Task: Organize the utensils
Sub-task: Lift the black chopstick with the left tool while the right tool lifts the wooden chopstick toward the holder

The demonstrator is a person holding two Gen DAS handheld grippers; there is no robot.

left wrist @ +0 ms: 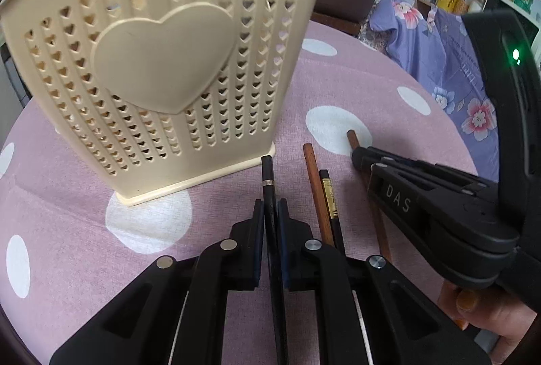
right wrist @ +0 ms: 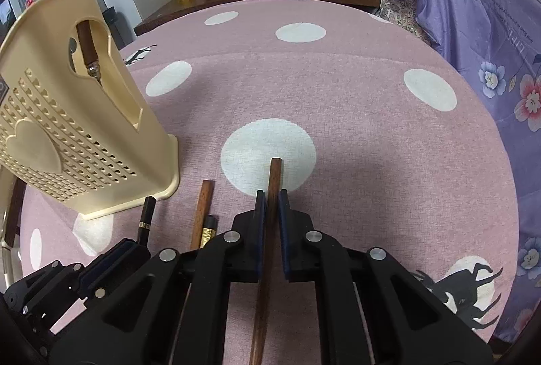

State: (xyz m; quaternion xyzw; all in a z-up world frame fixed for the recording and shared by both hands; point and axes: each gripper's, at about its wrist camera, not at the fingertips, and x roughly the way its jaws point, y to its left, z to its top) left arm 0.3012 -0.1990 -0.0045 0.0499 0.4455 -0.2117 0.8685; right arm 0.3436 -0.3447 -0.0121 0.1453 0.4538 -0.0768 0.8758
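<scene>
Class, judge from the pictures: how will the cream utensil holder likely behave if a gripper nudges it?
The utensil holder looks like thin perforated plastic, so probably light and slides easily on the tablecloth. It stands tall on a narrow base, so a high nudge may tip it.

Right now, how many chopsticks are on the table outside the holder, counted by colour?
Black chopsticks: 2, one clamped in the left gripper, one with a gold band lying free.
Brown wooden chopsticks: 2, one clamped in the right gripper, one lying free.
Total: 4
</scene>
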